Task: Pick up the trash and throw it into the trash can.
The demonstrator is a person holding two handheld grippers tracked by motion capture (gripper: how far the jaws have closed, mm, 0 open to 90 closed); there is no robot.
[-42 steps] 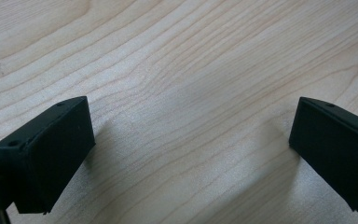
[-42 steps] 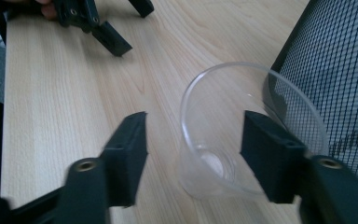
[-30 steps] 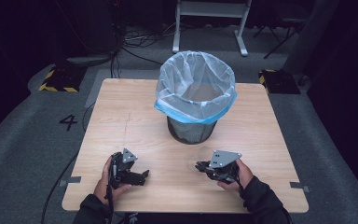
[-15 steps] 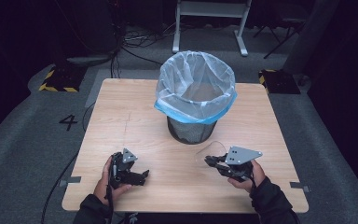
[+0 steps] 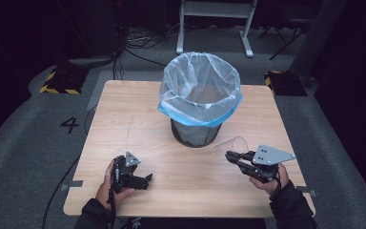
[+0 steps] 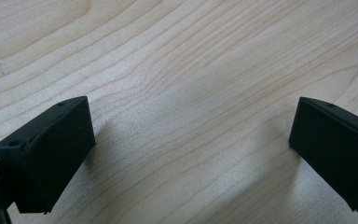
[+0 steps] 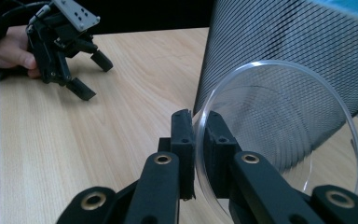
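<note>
- One wooden tabletop (image 5: 124, 114) carries everything; its surface is light, with visible grain.
- One black mesh bin (image 5: 195, 136) stands upright near the middle of the tabletop, somewhat toward the far edge. It is lined with one pale blue-white bag (image 5: 200, 88) whose rim folds over the outside of the bin.
- One clear round disc (image 7: 279, 135), a transparent plastic lid by its look, is held off the tabletop near the right edge, just beside the bin's lower right side. In the high view it shows as a faint arc (image 5: 231, 144).
- Two grippers are in use, one in each hand.
- The right gripper (image 7: 198, 140) is closed on the rim of the clear disc, one jaw on each face, with the disc standing on edge. In the high view it (image 5: 233, 157) sits near the near right corner, held by the right hand (image 5: 267, 179).
- The left gripper (image 5: 145, 180) rests near the near left corner, held by the left hand (image 5: 109, 183). Its jaws stand wide apart with nothing but bare wood between them, their tips low against the tabletop.
- The two grippers are well apart from each other.
</note>
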